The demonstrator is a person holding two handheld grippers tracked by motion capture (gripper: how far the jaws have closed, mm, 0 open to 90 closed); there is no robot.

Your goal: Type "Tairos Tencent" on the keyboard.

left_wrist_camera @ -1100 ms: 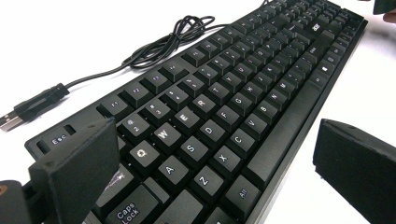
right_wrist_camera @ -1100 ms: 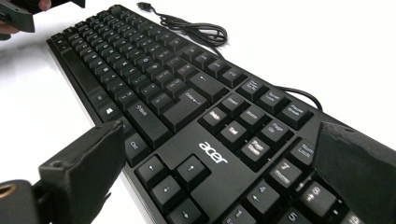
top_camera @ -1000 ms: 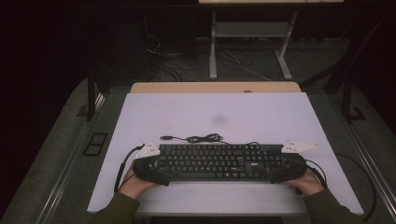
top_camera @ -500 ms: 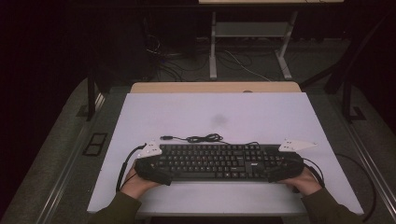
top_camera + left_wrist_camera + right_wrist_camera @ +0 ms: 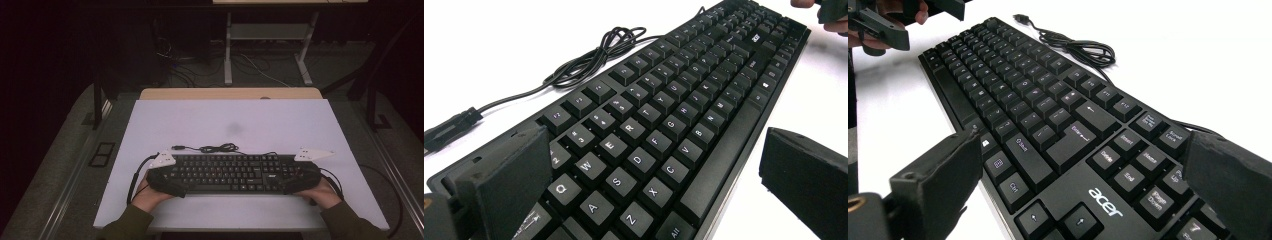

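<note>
A black Acer keyboard point(image 5: 232, 174) point(image 5: 664, 115) point(image 5: 1048, 110) lies flat near the front of the white table point(image 5: 230, 115). Its coiled cable point(image 5: 215, 148) point(image 5: 589, 55) point(image 5: 1078, 47) rests just behind it. My left gripper point(image 5: 176, 183) point(image 5: 654, 150) is at the keyboard's left end, open, one jaw over the back corner and the other off the front edge with a gap. My right gripper point(image 5: 292, 182) point(image 5: 1083, 150) is at the right end by the number pad, open, jaws spread across the front and back edges.
A hand holds each gripper at the table's near edge. Behind the table stand desk legs point(image 5: 228, 55) with loose cables point(image 5: 260, 70) on the dark floor. A metal rail point(image 5: 75, 180) runs along the left side.
Both grippers have edged slightly inward toward the keyboard's ends, the right one more. The keyboard and its cable look unmoved.
</note>
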